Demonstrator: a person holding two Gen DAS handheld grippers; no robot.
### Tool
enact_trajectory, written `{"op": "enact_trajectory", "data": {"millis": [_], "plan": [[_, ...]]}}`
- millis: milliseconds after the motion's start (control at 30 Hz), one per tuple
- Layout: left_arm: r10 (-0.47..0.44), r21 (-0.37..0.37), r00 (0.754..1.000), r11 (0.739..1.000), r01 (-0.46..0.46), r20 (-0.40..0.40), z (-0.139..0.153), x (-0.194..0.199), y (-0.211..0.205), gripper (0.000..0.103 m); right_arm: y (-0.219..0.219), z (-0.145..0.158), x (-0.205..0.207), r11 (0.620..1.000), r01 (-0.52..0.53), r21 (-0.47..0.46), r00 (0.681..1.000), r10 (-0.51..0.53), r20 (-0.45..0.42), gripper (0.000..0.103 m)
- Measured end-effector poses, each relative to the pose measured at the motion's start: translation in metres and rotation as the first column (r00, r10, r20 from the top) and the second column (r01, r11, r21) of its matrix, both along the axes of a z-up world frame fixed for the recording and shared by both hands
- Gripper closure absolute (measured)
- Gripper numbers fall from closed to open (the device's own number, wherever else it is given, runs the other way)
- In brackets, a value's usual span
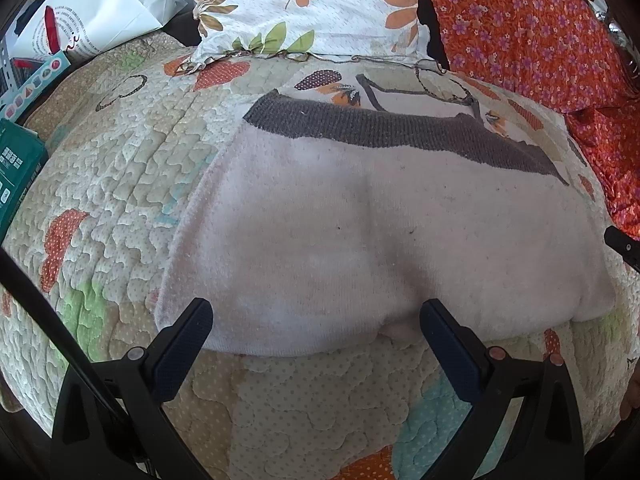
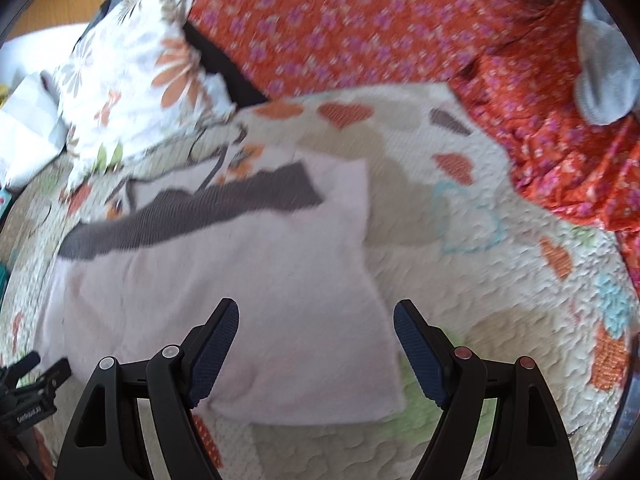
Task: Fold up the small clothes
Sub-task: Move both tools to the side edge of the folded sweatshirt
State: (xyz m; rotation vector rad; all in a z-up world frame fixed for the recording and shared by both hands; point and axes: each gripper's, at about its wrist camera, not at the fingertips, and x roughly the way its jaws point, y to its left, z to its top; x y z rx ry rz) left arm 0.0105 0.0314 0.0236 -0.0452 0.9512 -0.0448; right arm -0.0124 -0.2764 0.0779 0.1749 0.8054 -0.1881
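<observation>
A small pale pink garment [image 1: 360,240] with a dark grey ribbed band [image 1: 400,132] along its far edge lies folded on a quilted bedspread [image 1: 132,184]. My left gripper [image 1: 316,312] hovers open over the garment's near edge, nothing between its fingers. In the right wrist view the same pink garment [image 2: 240,300] lies with its grey band [image 2: 192,212] at the far left. My right gripper [image 2: 316,316] stands open above the garment's near right corner, its pads holding nothing. A tip of the right gripper's finger [image 1: 624,244] pokes in at the right edge of the left wrist view.
A floral pillow [image 1: 312,8] lies behind the garment. An orange flowered cloth [image 2: 400,28] is heaped at the back right, with a grey sock [image 2: 604,80] on it. A white paper bag [image 1: 96,12] and a green box [image 1: 16,172] sit at the left.
</observation>
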Motion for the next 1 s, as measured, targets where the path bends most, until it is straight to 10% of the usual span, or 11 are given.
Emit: {"op": "enact_trajectory", "data": {"millis": [100, 300, 567, 667, 1000], "plan": [[0.009, -0.030, 1.000, 1.000, -0.009, 0.005, 0.005, 0.004, 0.004, 0.000, -0.007, -0.002, 0.002, 0.999, 0.032, 0.012, 0.999, -0.032, 0.000, 0.022], [0.075, -0.089, 0.994, 0.994, -0.069, 0.074, 0.039, 0.032, 0.037, 0.000, -0.017, -0.003, 0.007, 0.994, 0.052, 0.098, 0.999, -0.052, -0.001, 0.060], [0.204, -0.183, 0.978, 0.961, -0.207, -0.032, 0.025, 0.074, 0.098, 0.000, 0.016, -0.019, 0.028, 0.983, -0.128, 0.128, 0.991, 0.132, -0.022, 0.060], [0.203, -0.221, 0.975, 0.950, -0.219, -0.093, 0.009, 0.080, 0.103, 0.000, 0.022, -0.041, 0.043, 0.982, -0.148, 0.122, 0.980, 0.162, -0.112, 0.059], [0.113, -0.358, 0.974, 0.917, -0.178, -0.194, -0.012, 0.139, 0.101, 0.000, 0.056, -0.015, 0.024, 0.957, -0.288, 0.038, 0.957, 0.289, -0.032, 0.048]]}}
